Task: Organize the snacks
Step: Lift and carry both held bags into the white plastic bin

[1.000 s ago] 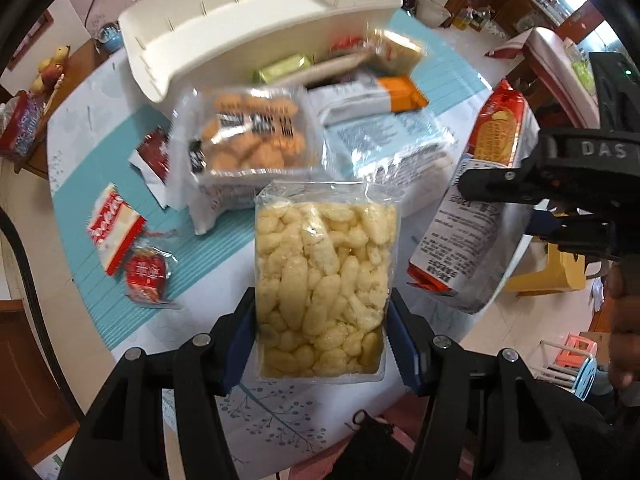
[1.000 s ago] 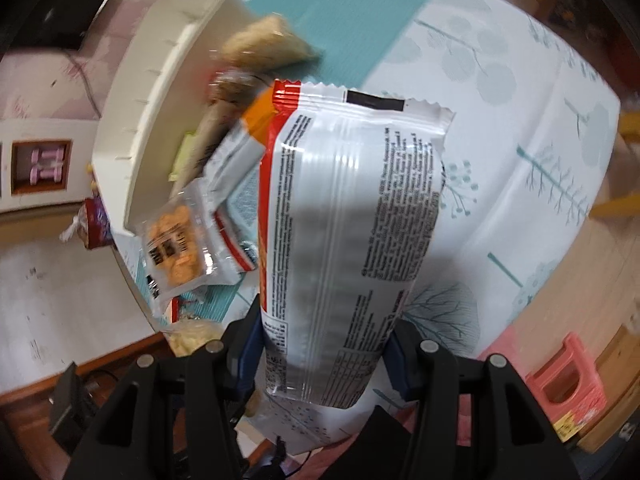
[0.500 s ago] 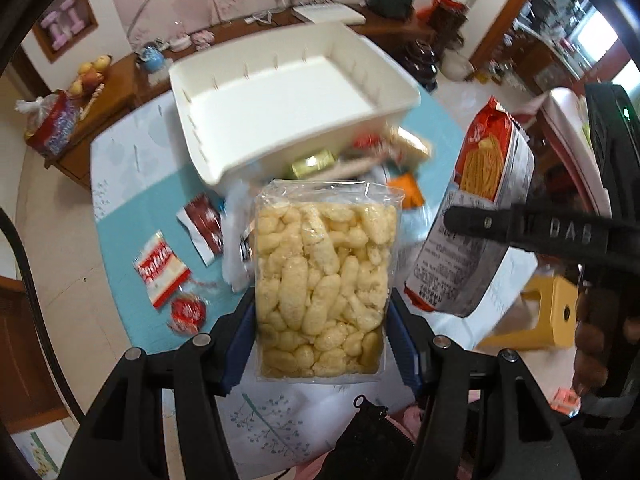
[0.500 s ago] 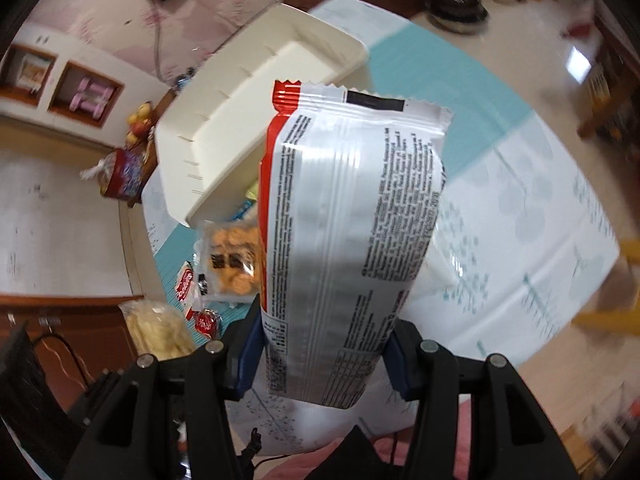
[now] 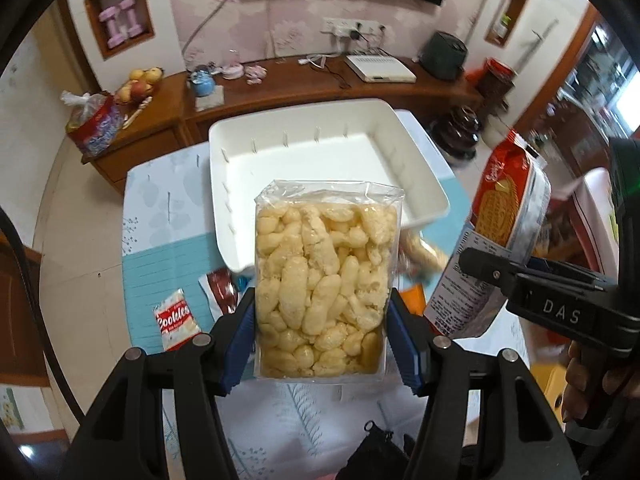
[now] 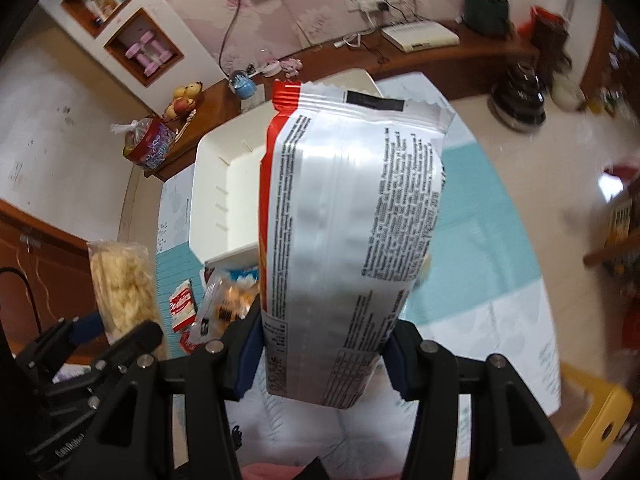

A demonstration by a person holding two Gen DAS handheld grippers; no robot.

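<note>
My left gripper (image 5: 322, 344) is shut on a clear bag of pale puffed snacks (image 5: 326, 280), held up above the table. My right gripper (image 6: 320, 344) is shut on a red and silver biscuit pack (image 6: 348, 240); the same biscuit pack (image 5: 508, 216) shows at the right of the left wrist view. An empty white bin (image 5: 320, 160) stands on the table beyond both packs. In the right wrist view the puffed snack bag (image 6: 122, 284) hangs at the left, and the white bin (image 6: 224, 200) sits behind the biscuit pack.
Small packets lie on the teal and white tablecloth (image 5: 160, 264): a red and white cookie packet (image 5: 176, 318), a dark red packet (image 5: 220, 284), an orange snack tray pack (image 6: 232, 300). A wooden sideboard (image 5: 280, 92) runs behind the table. A yellow stool (image 6: 596, 428) stands at the right.
Both grippers have risen with their packs, and the views now look down from higher up. The white bin and the room behind it have come into fuller view.
</note>
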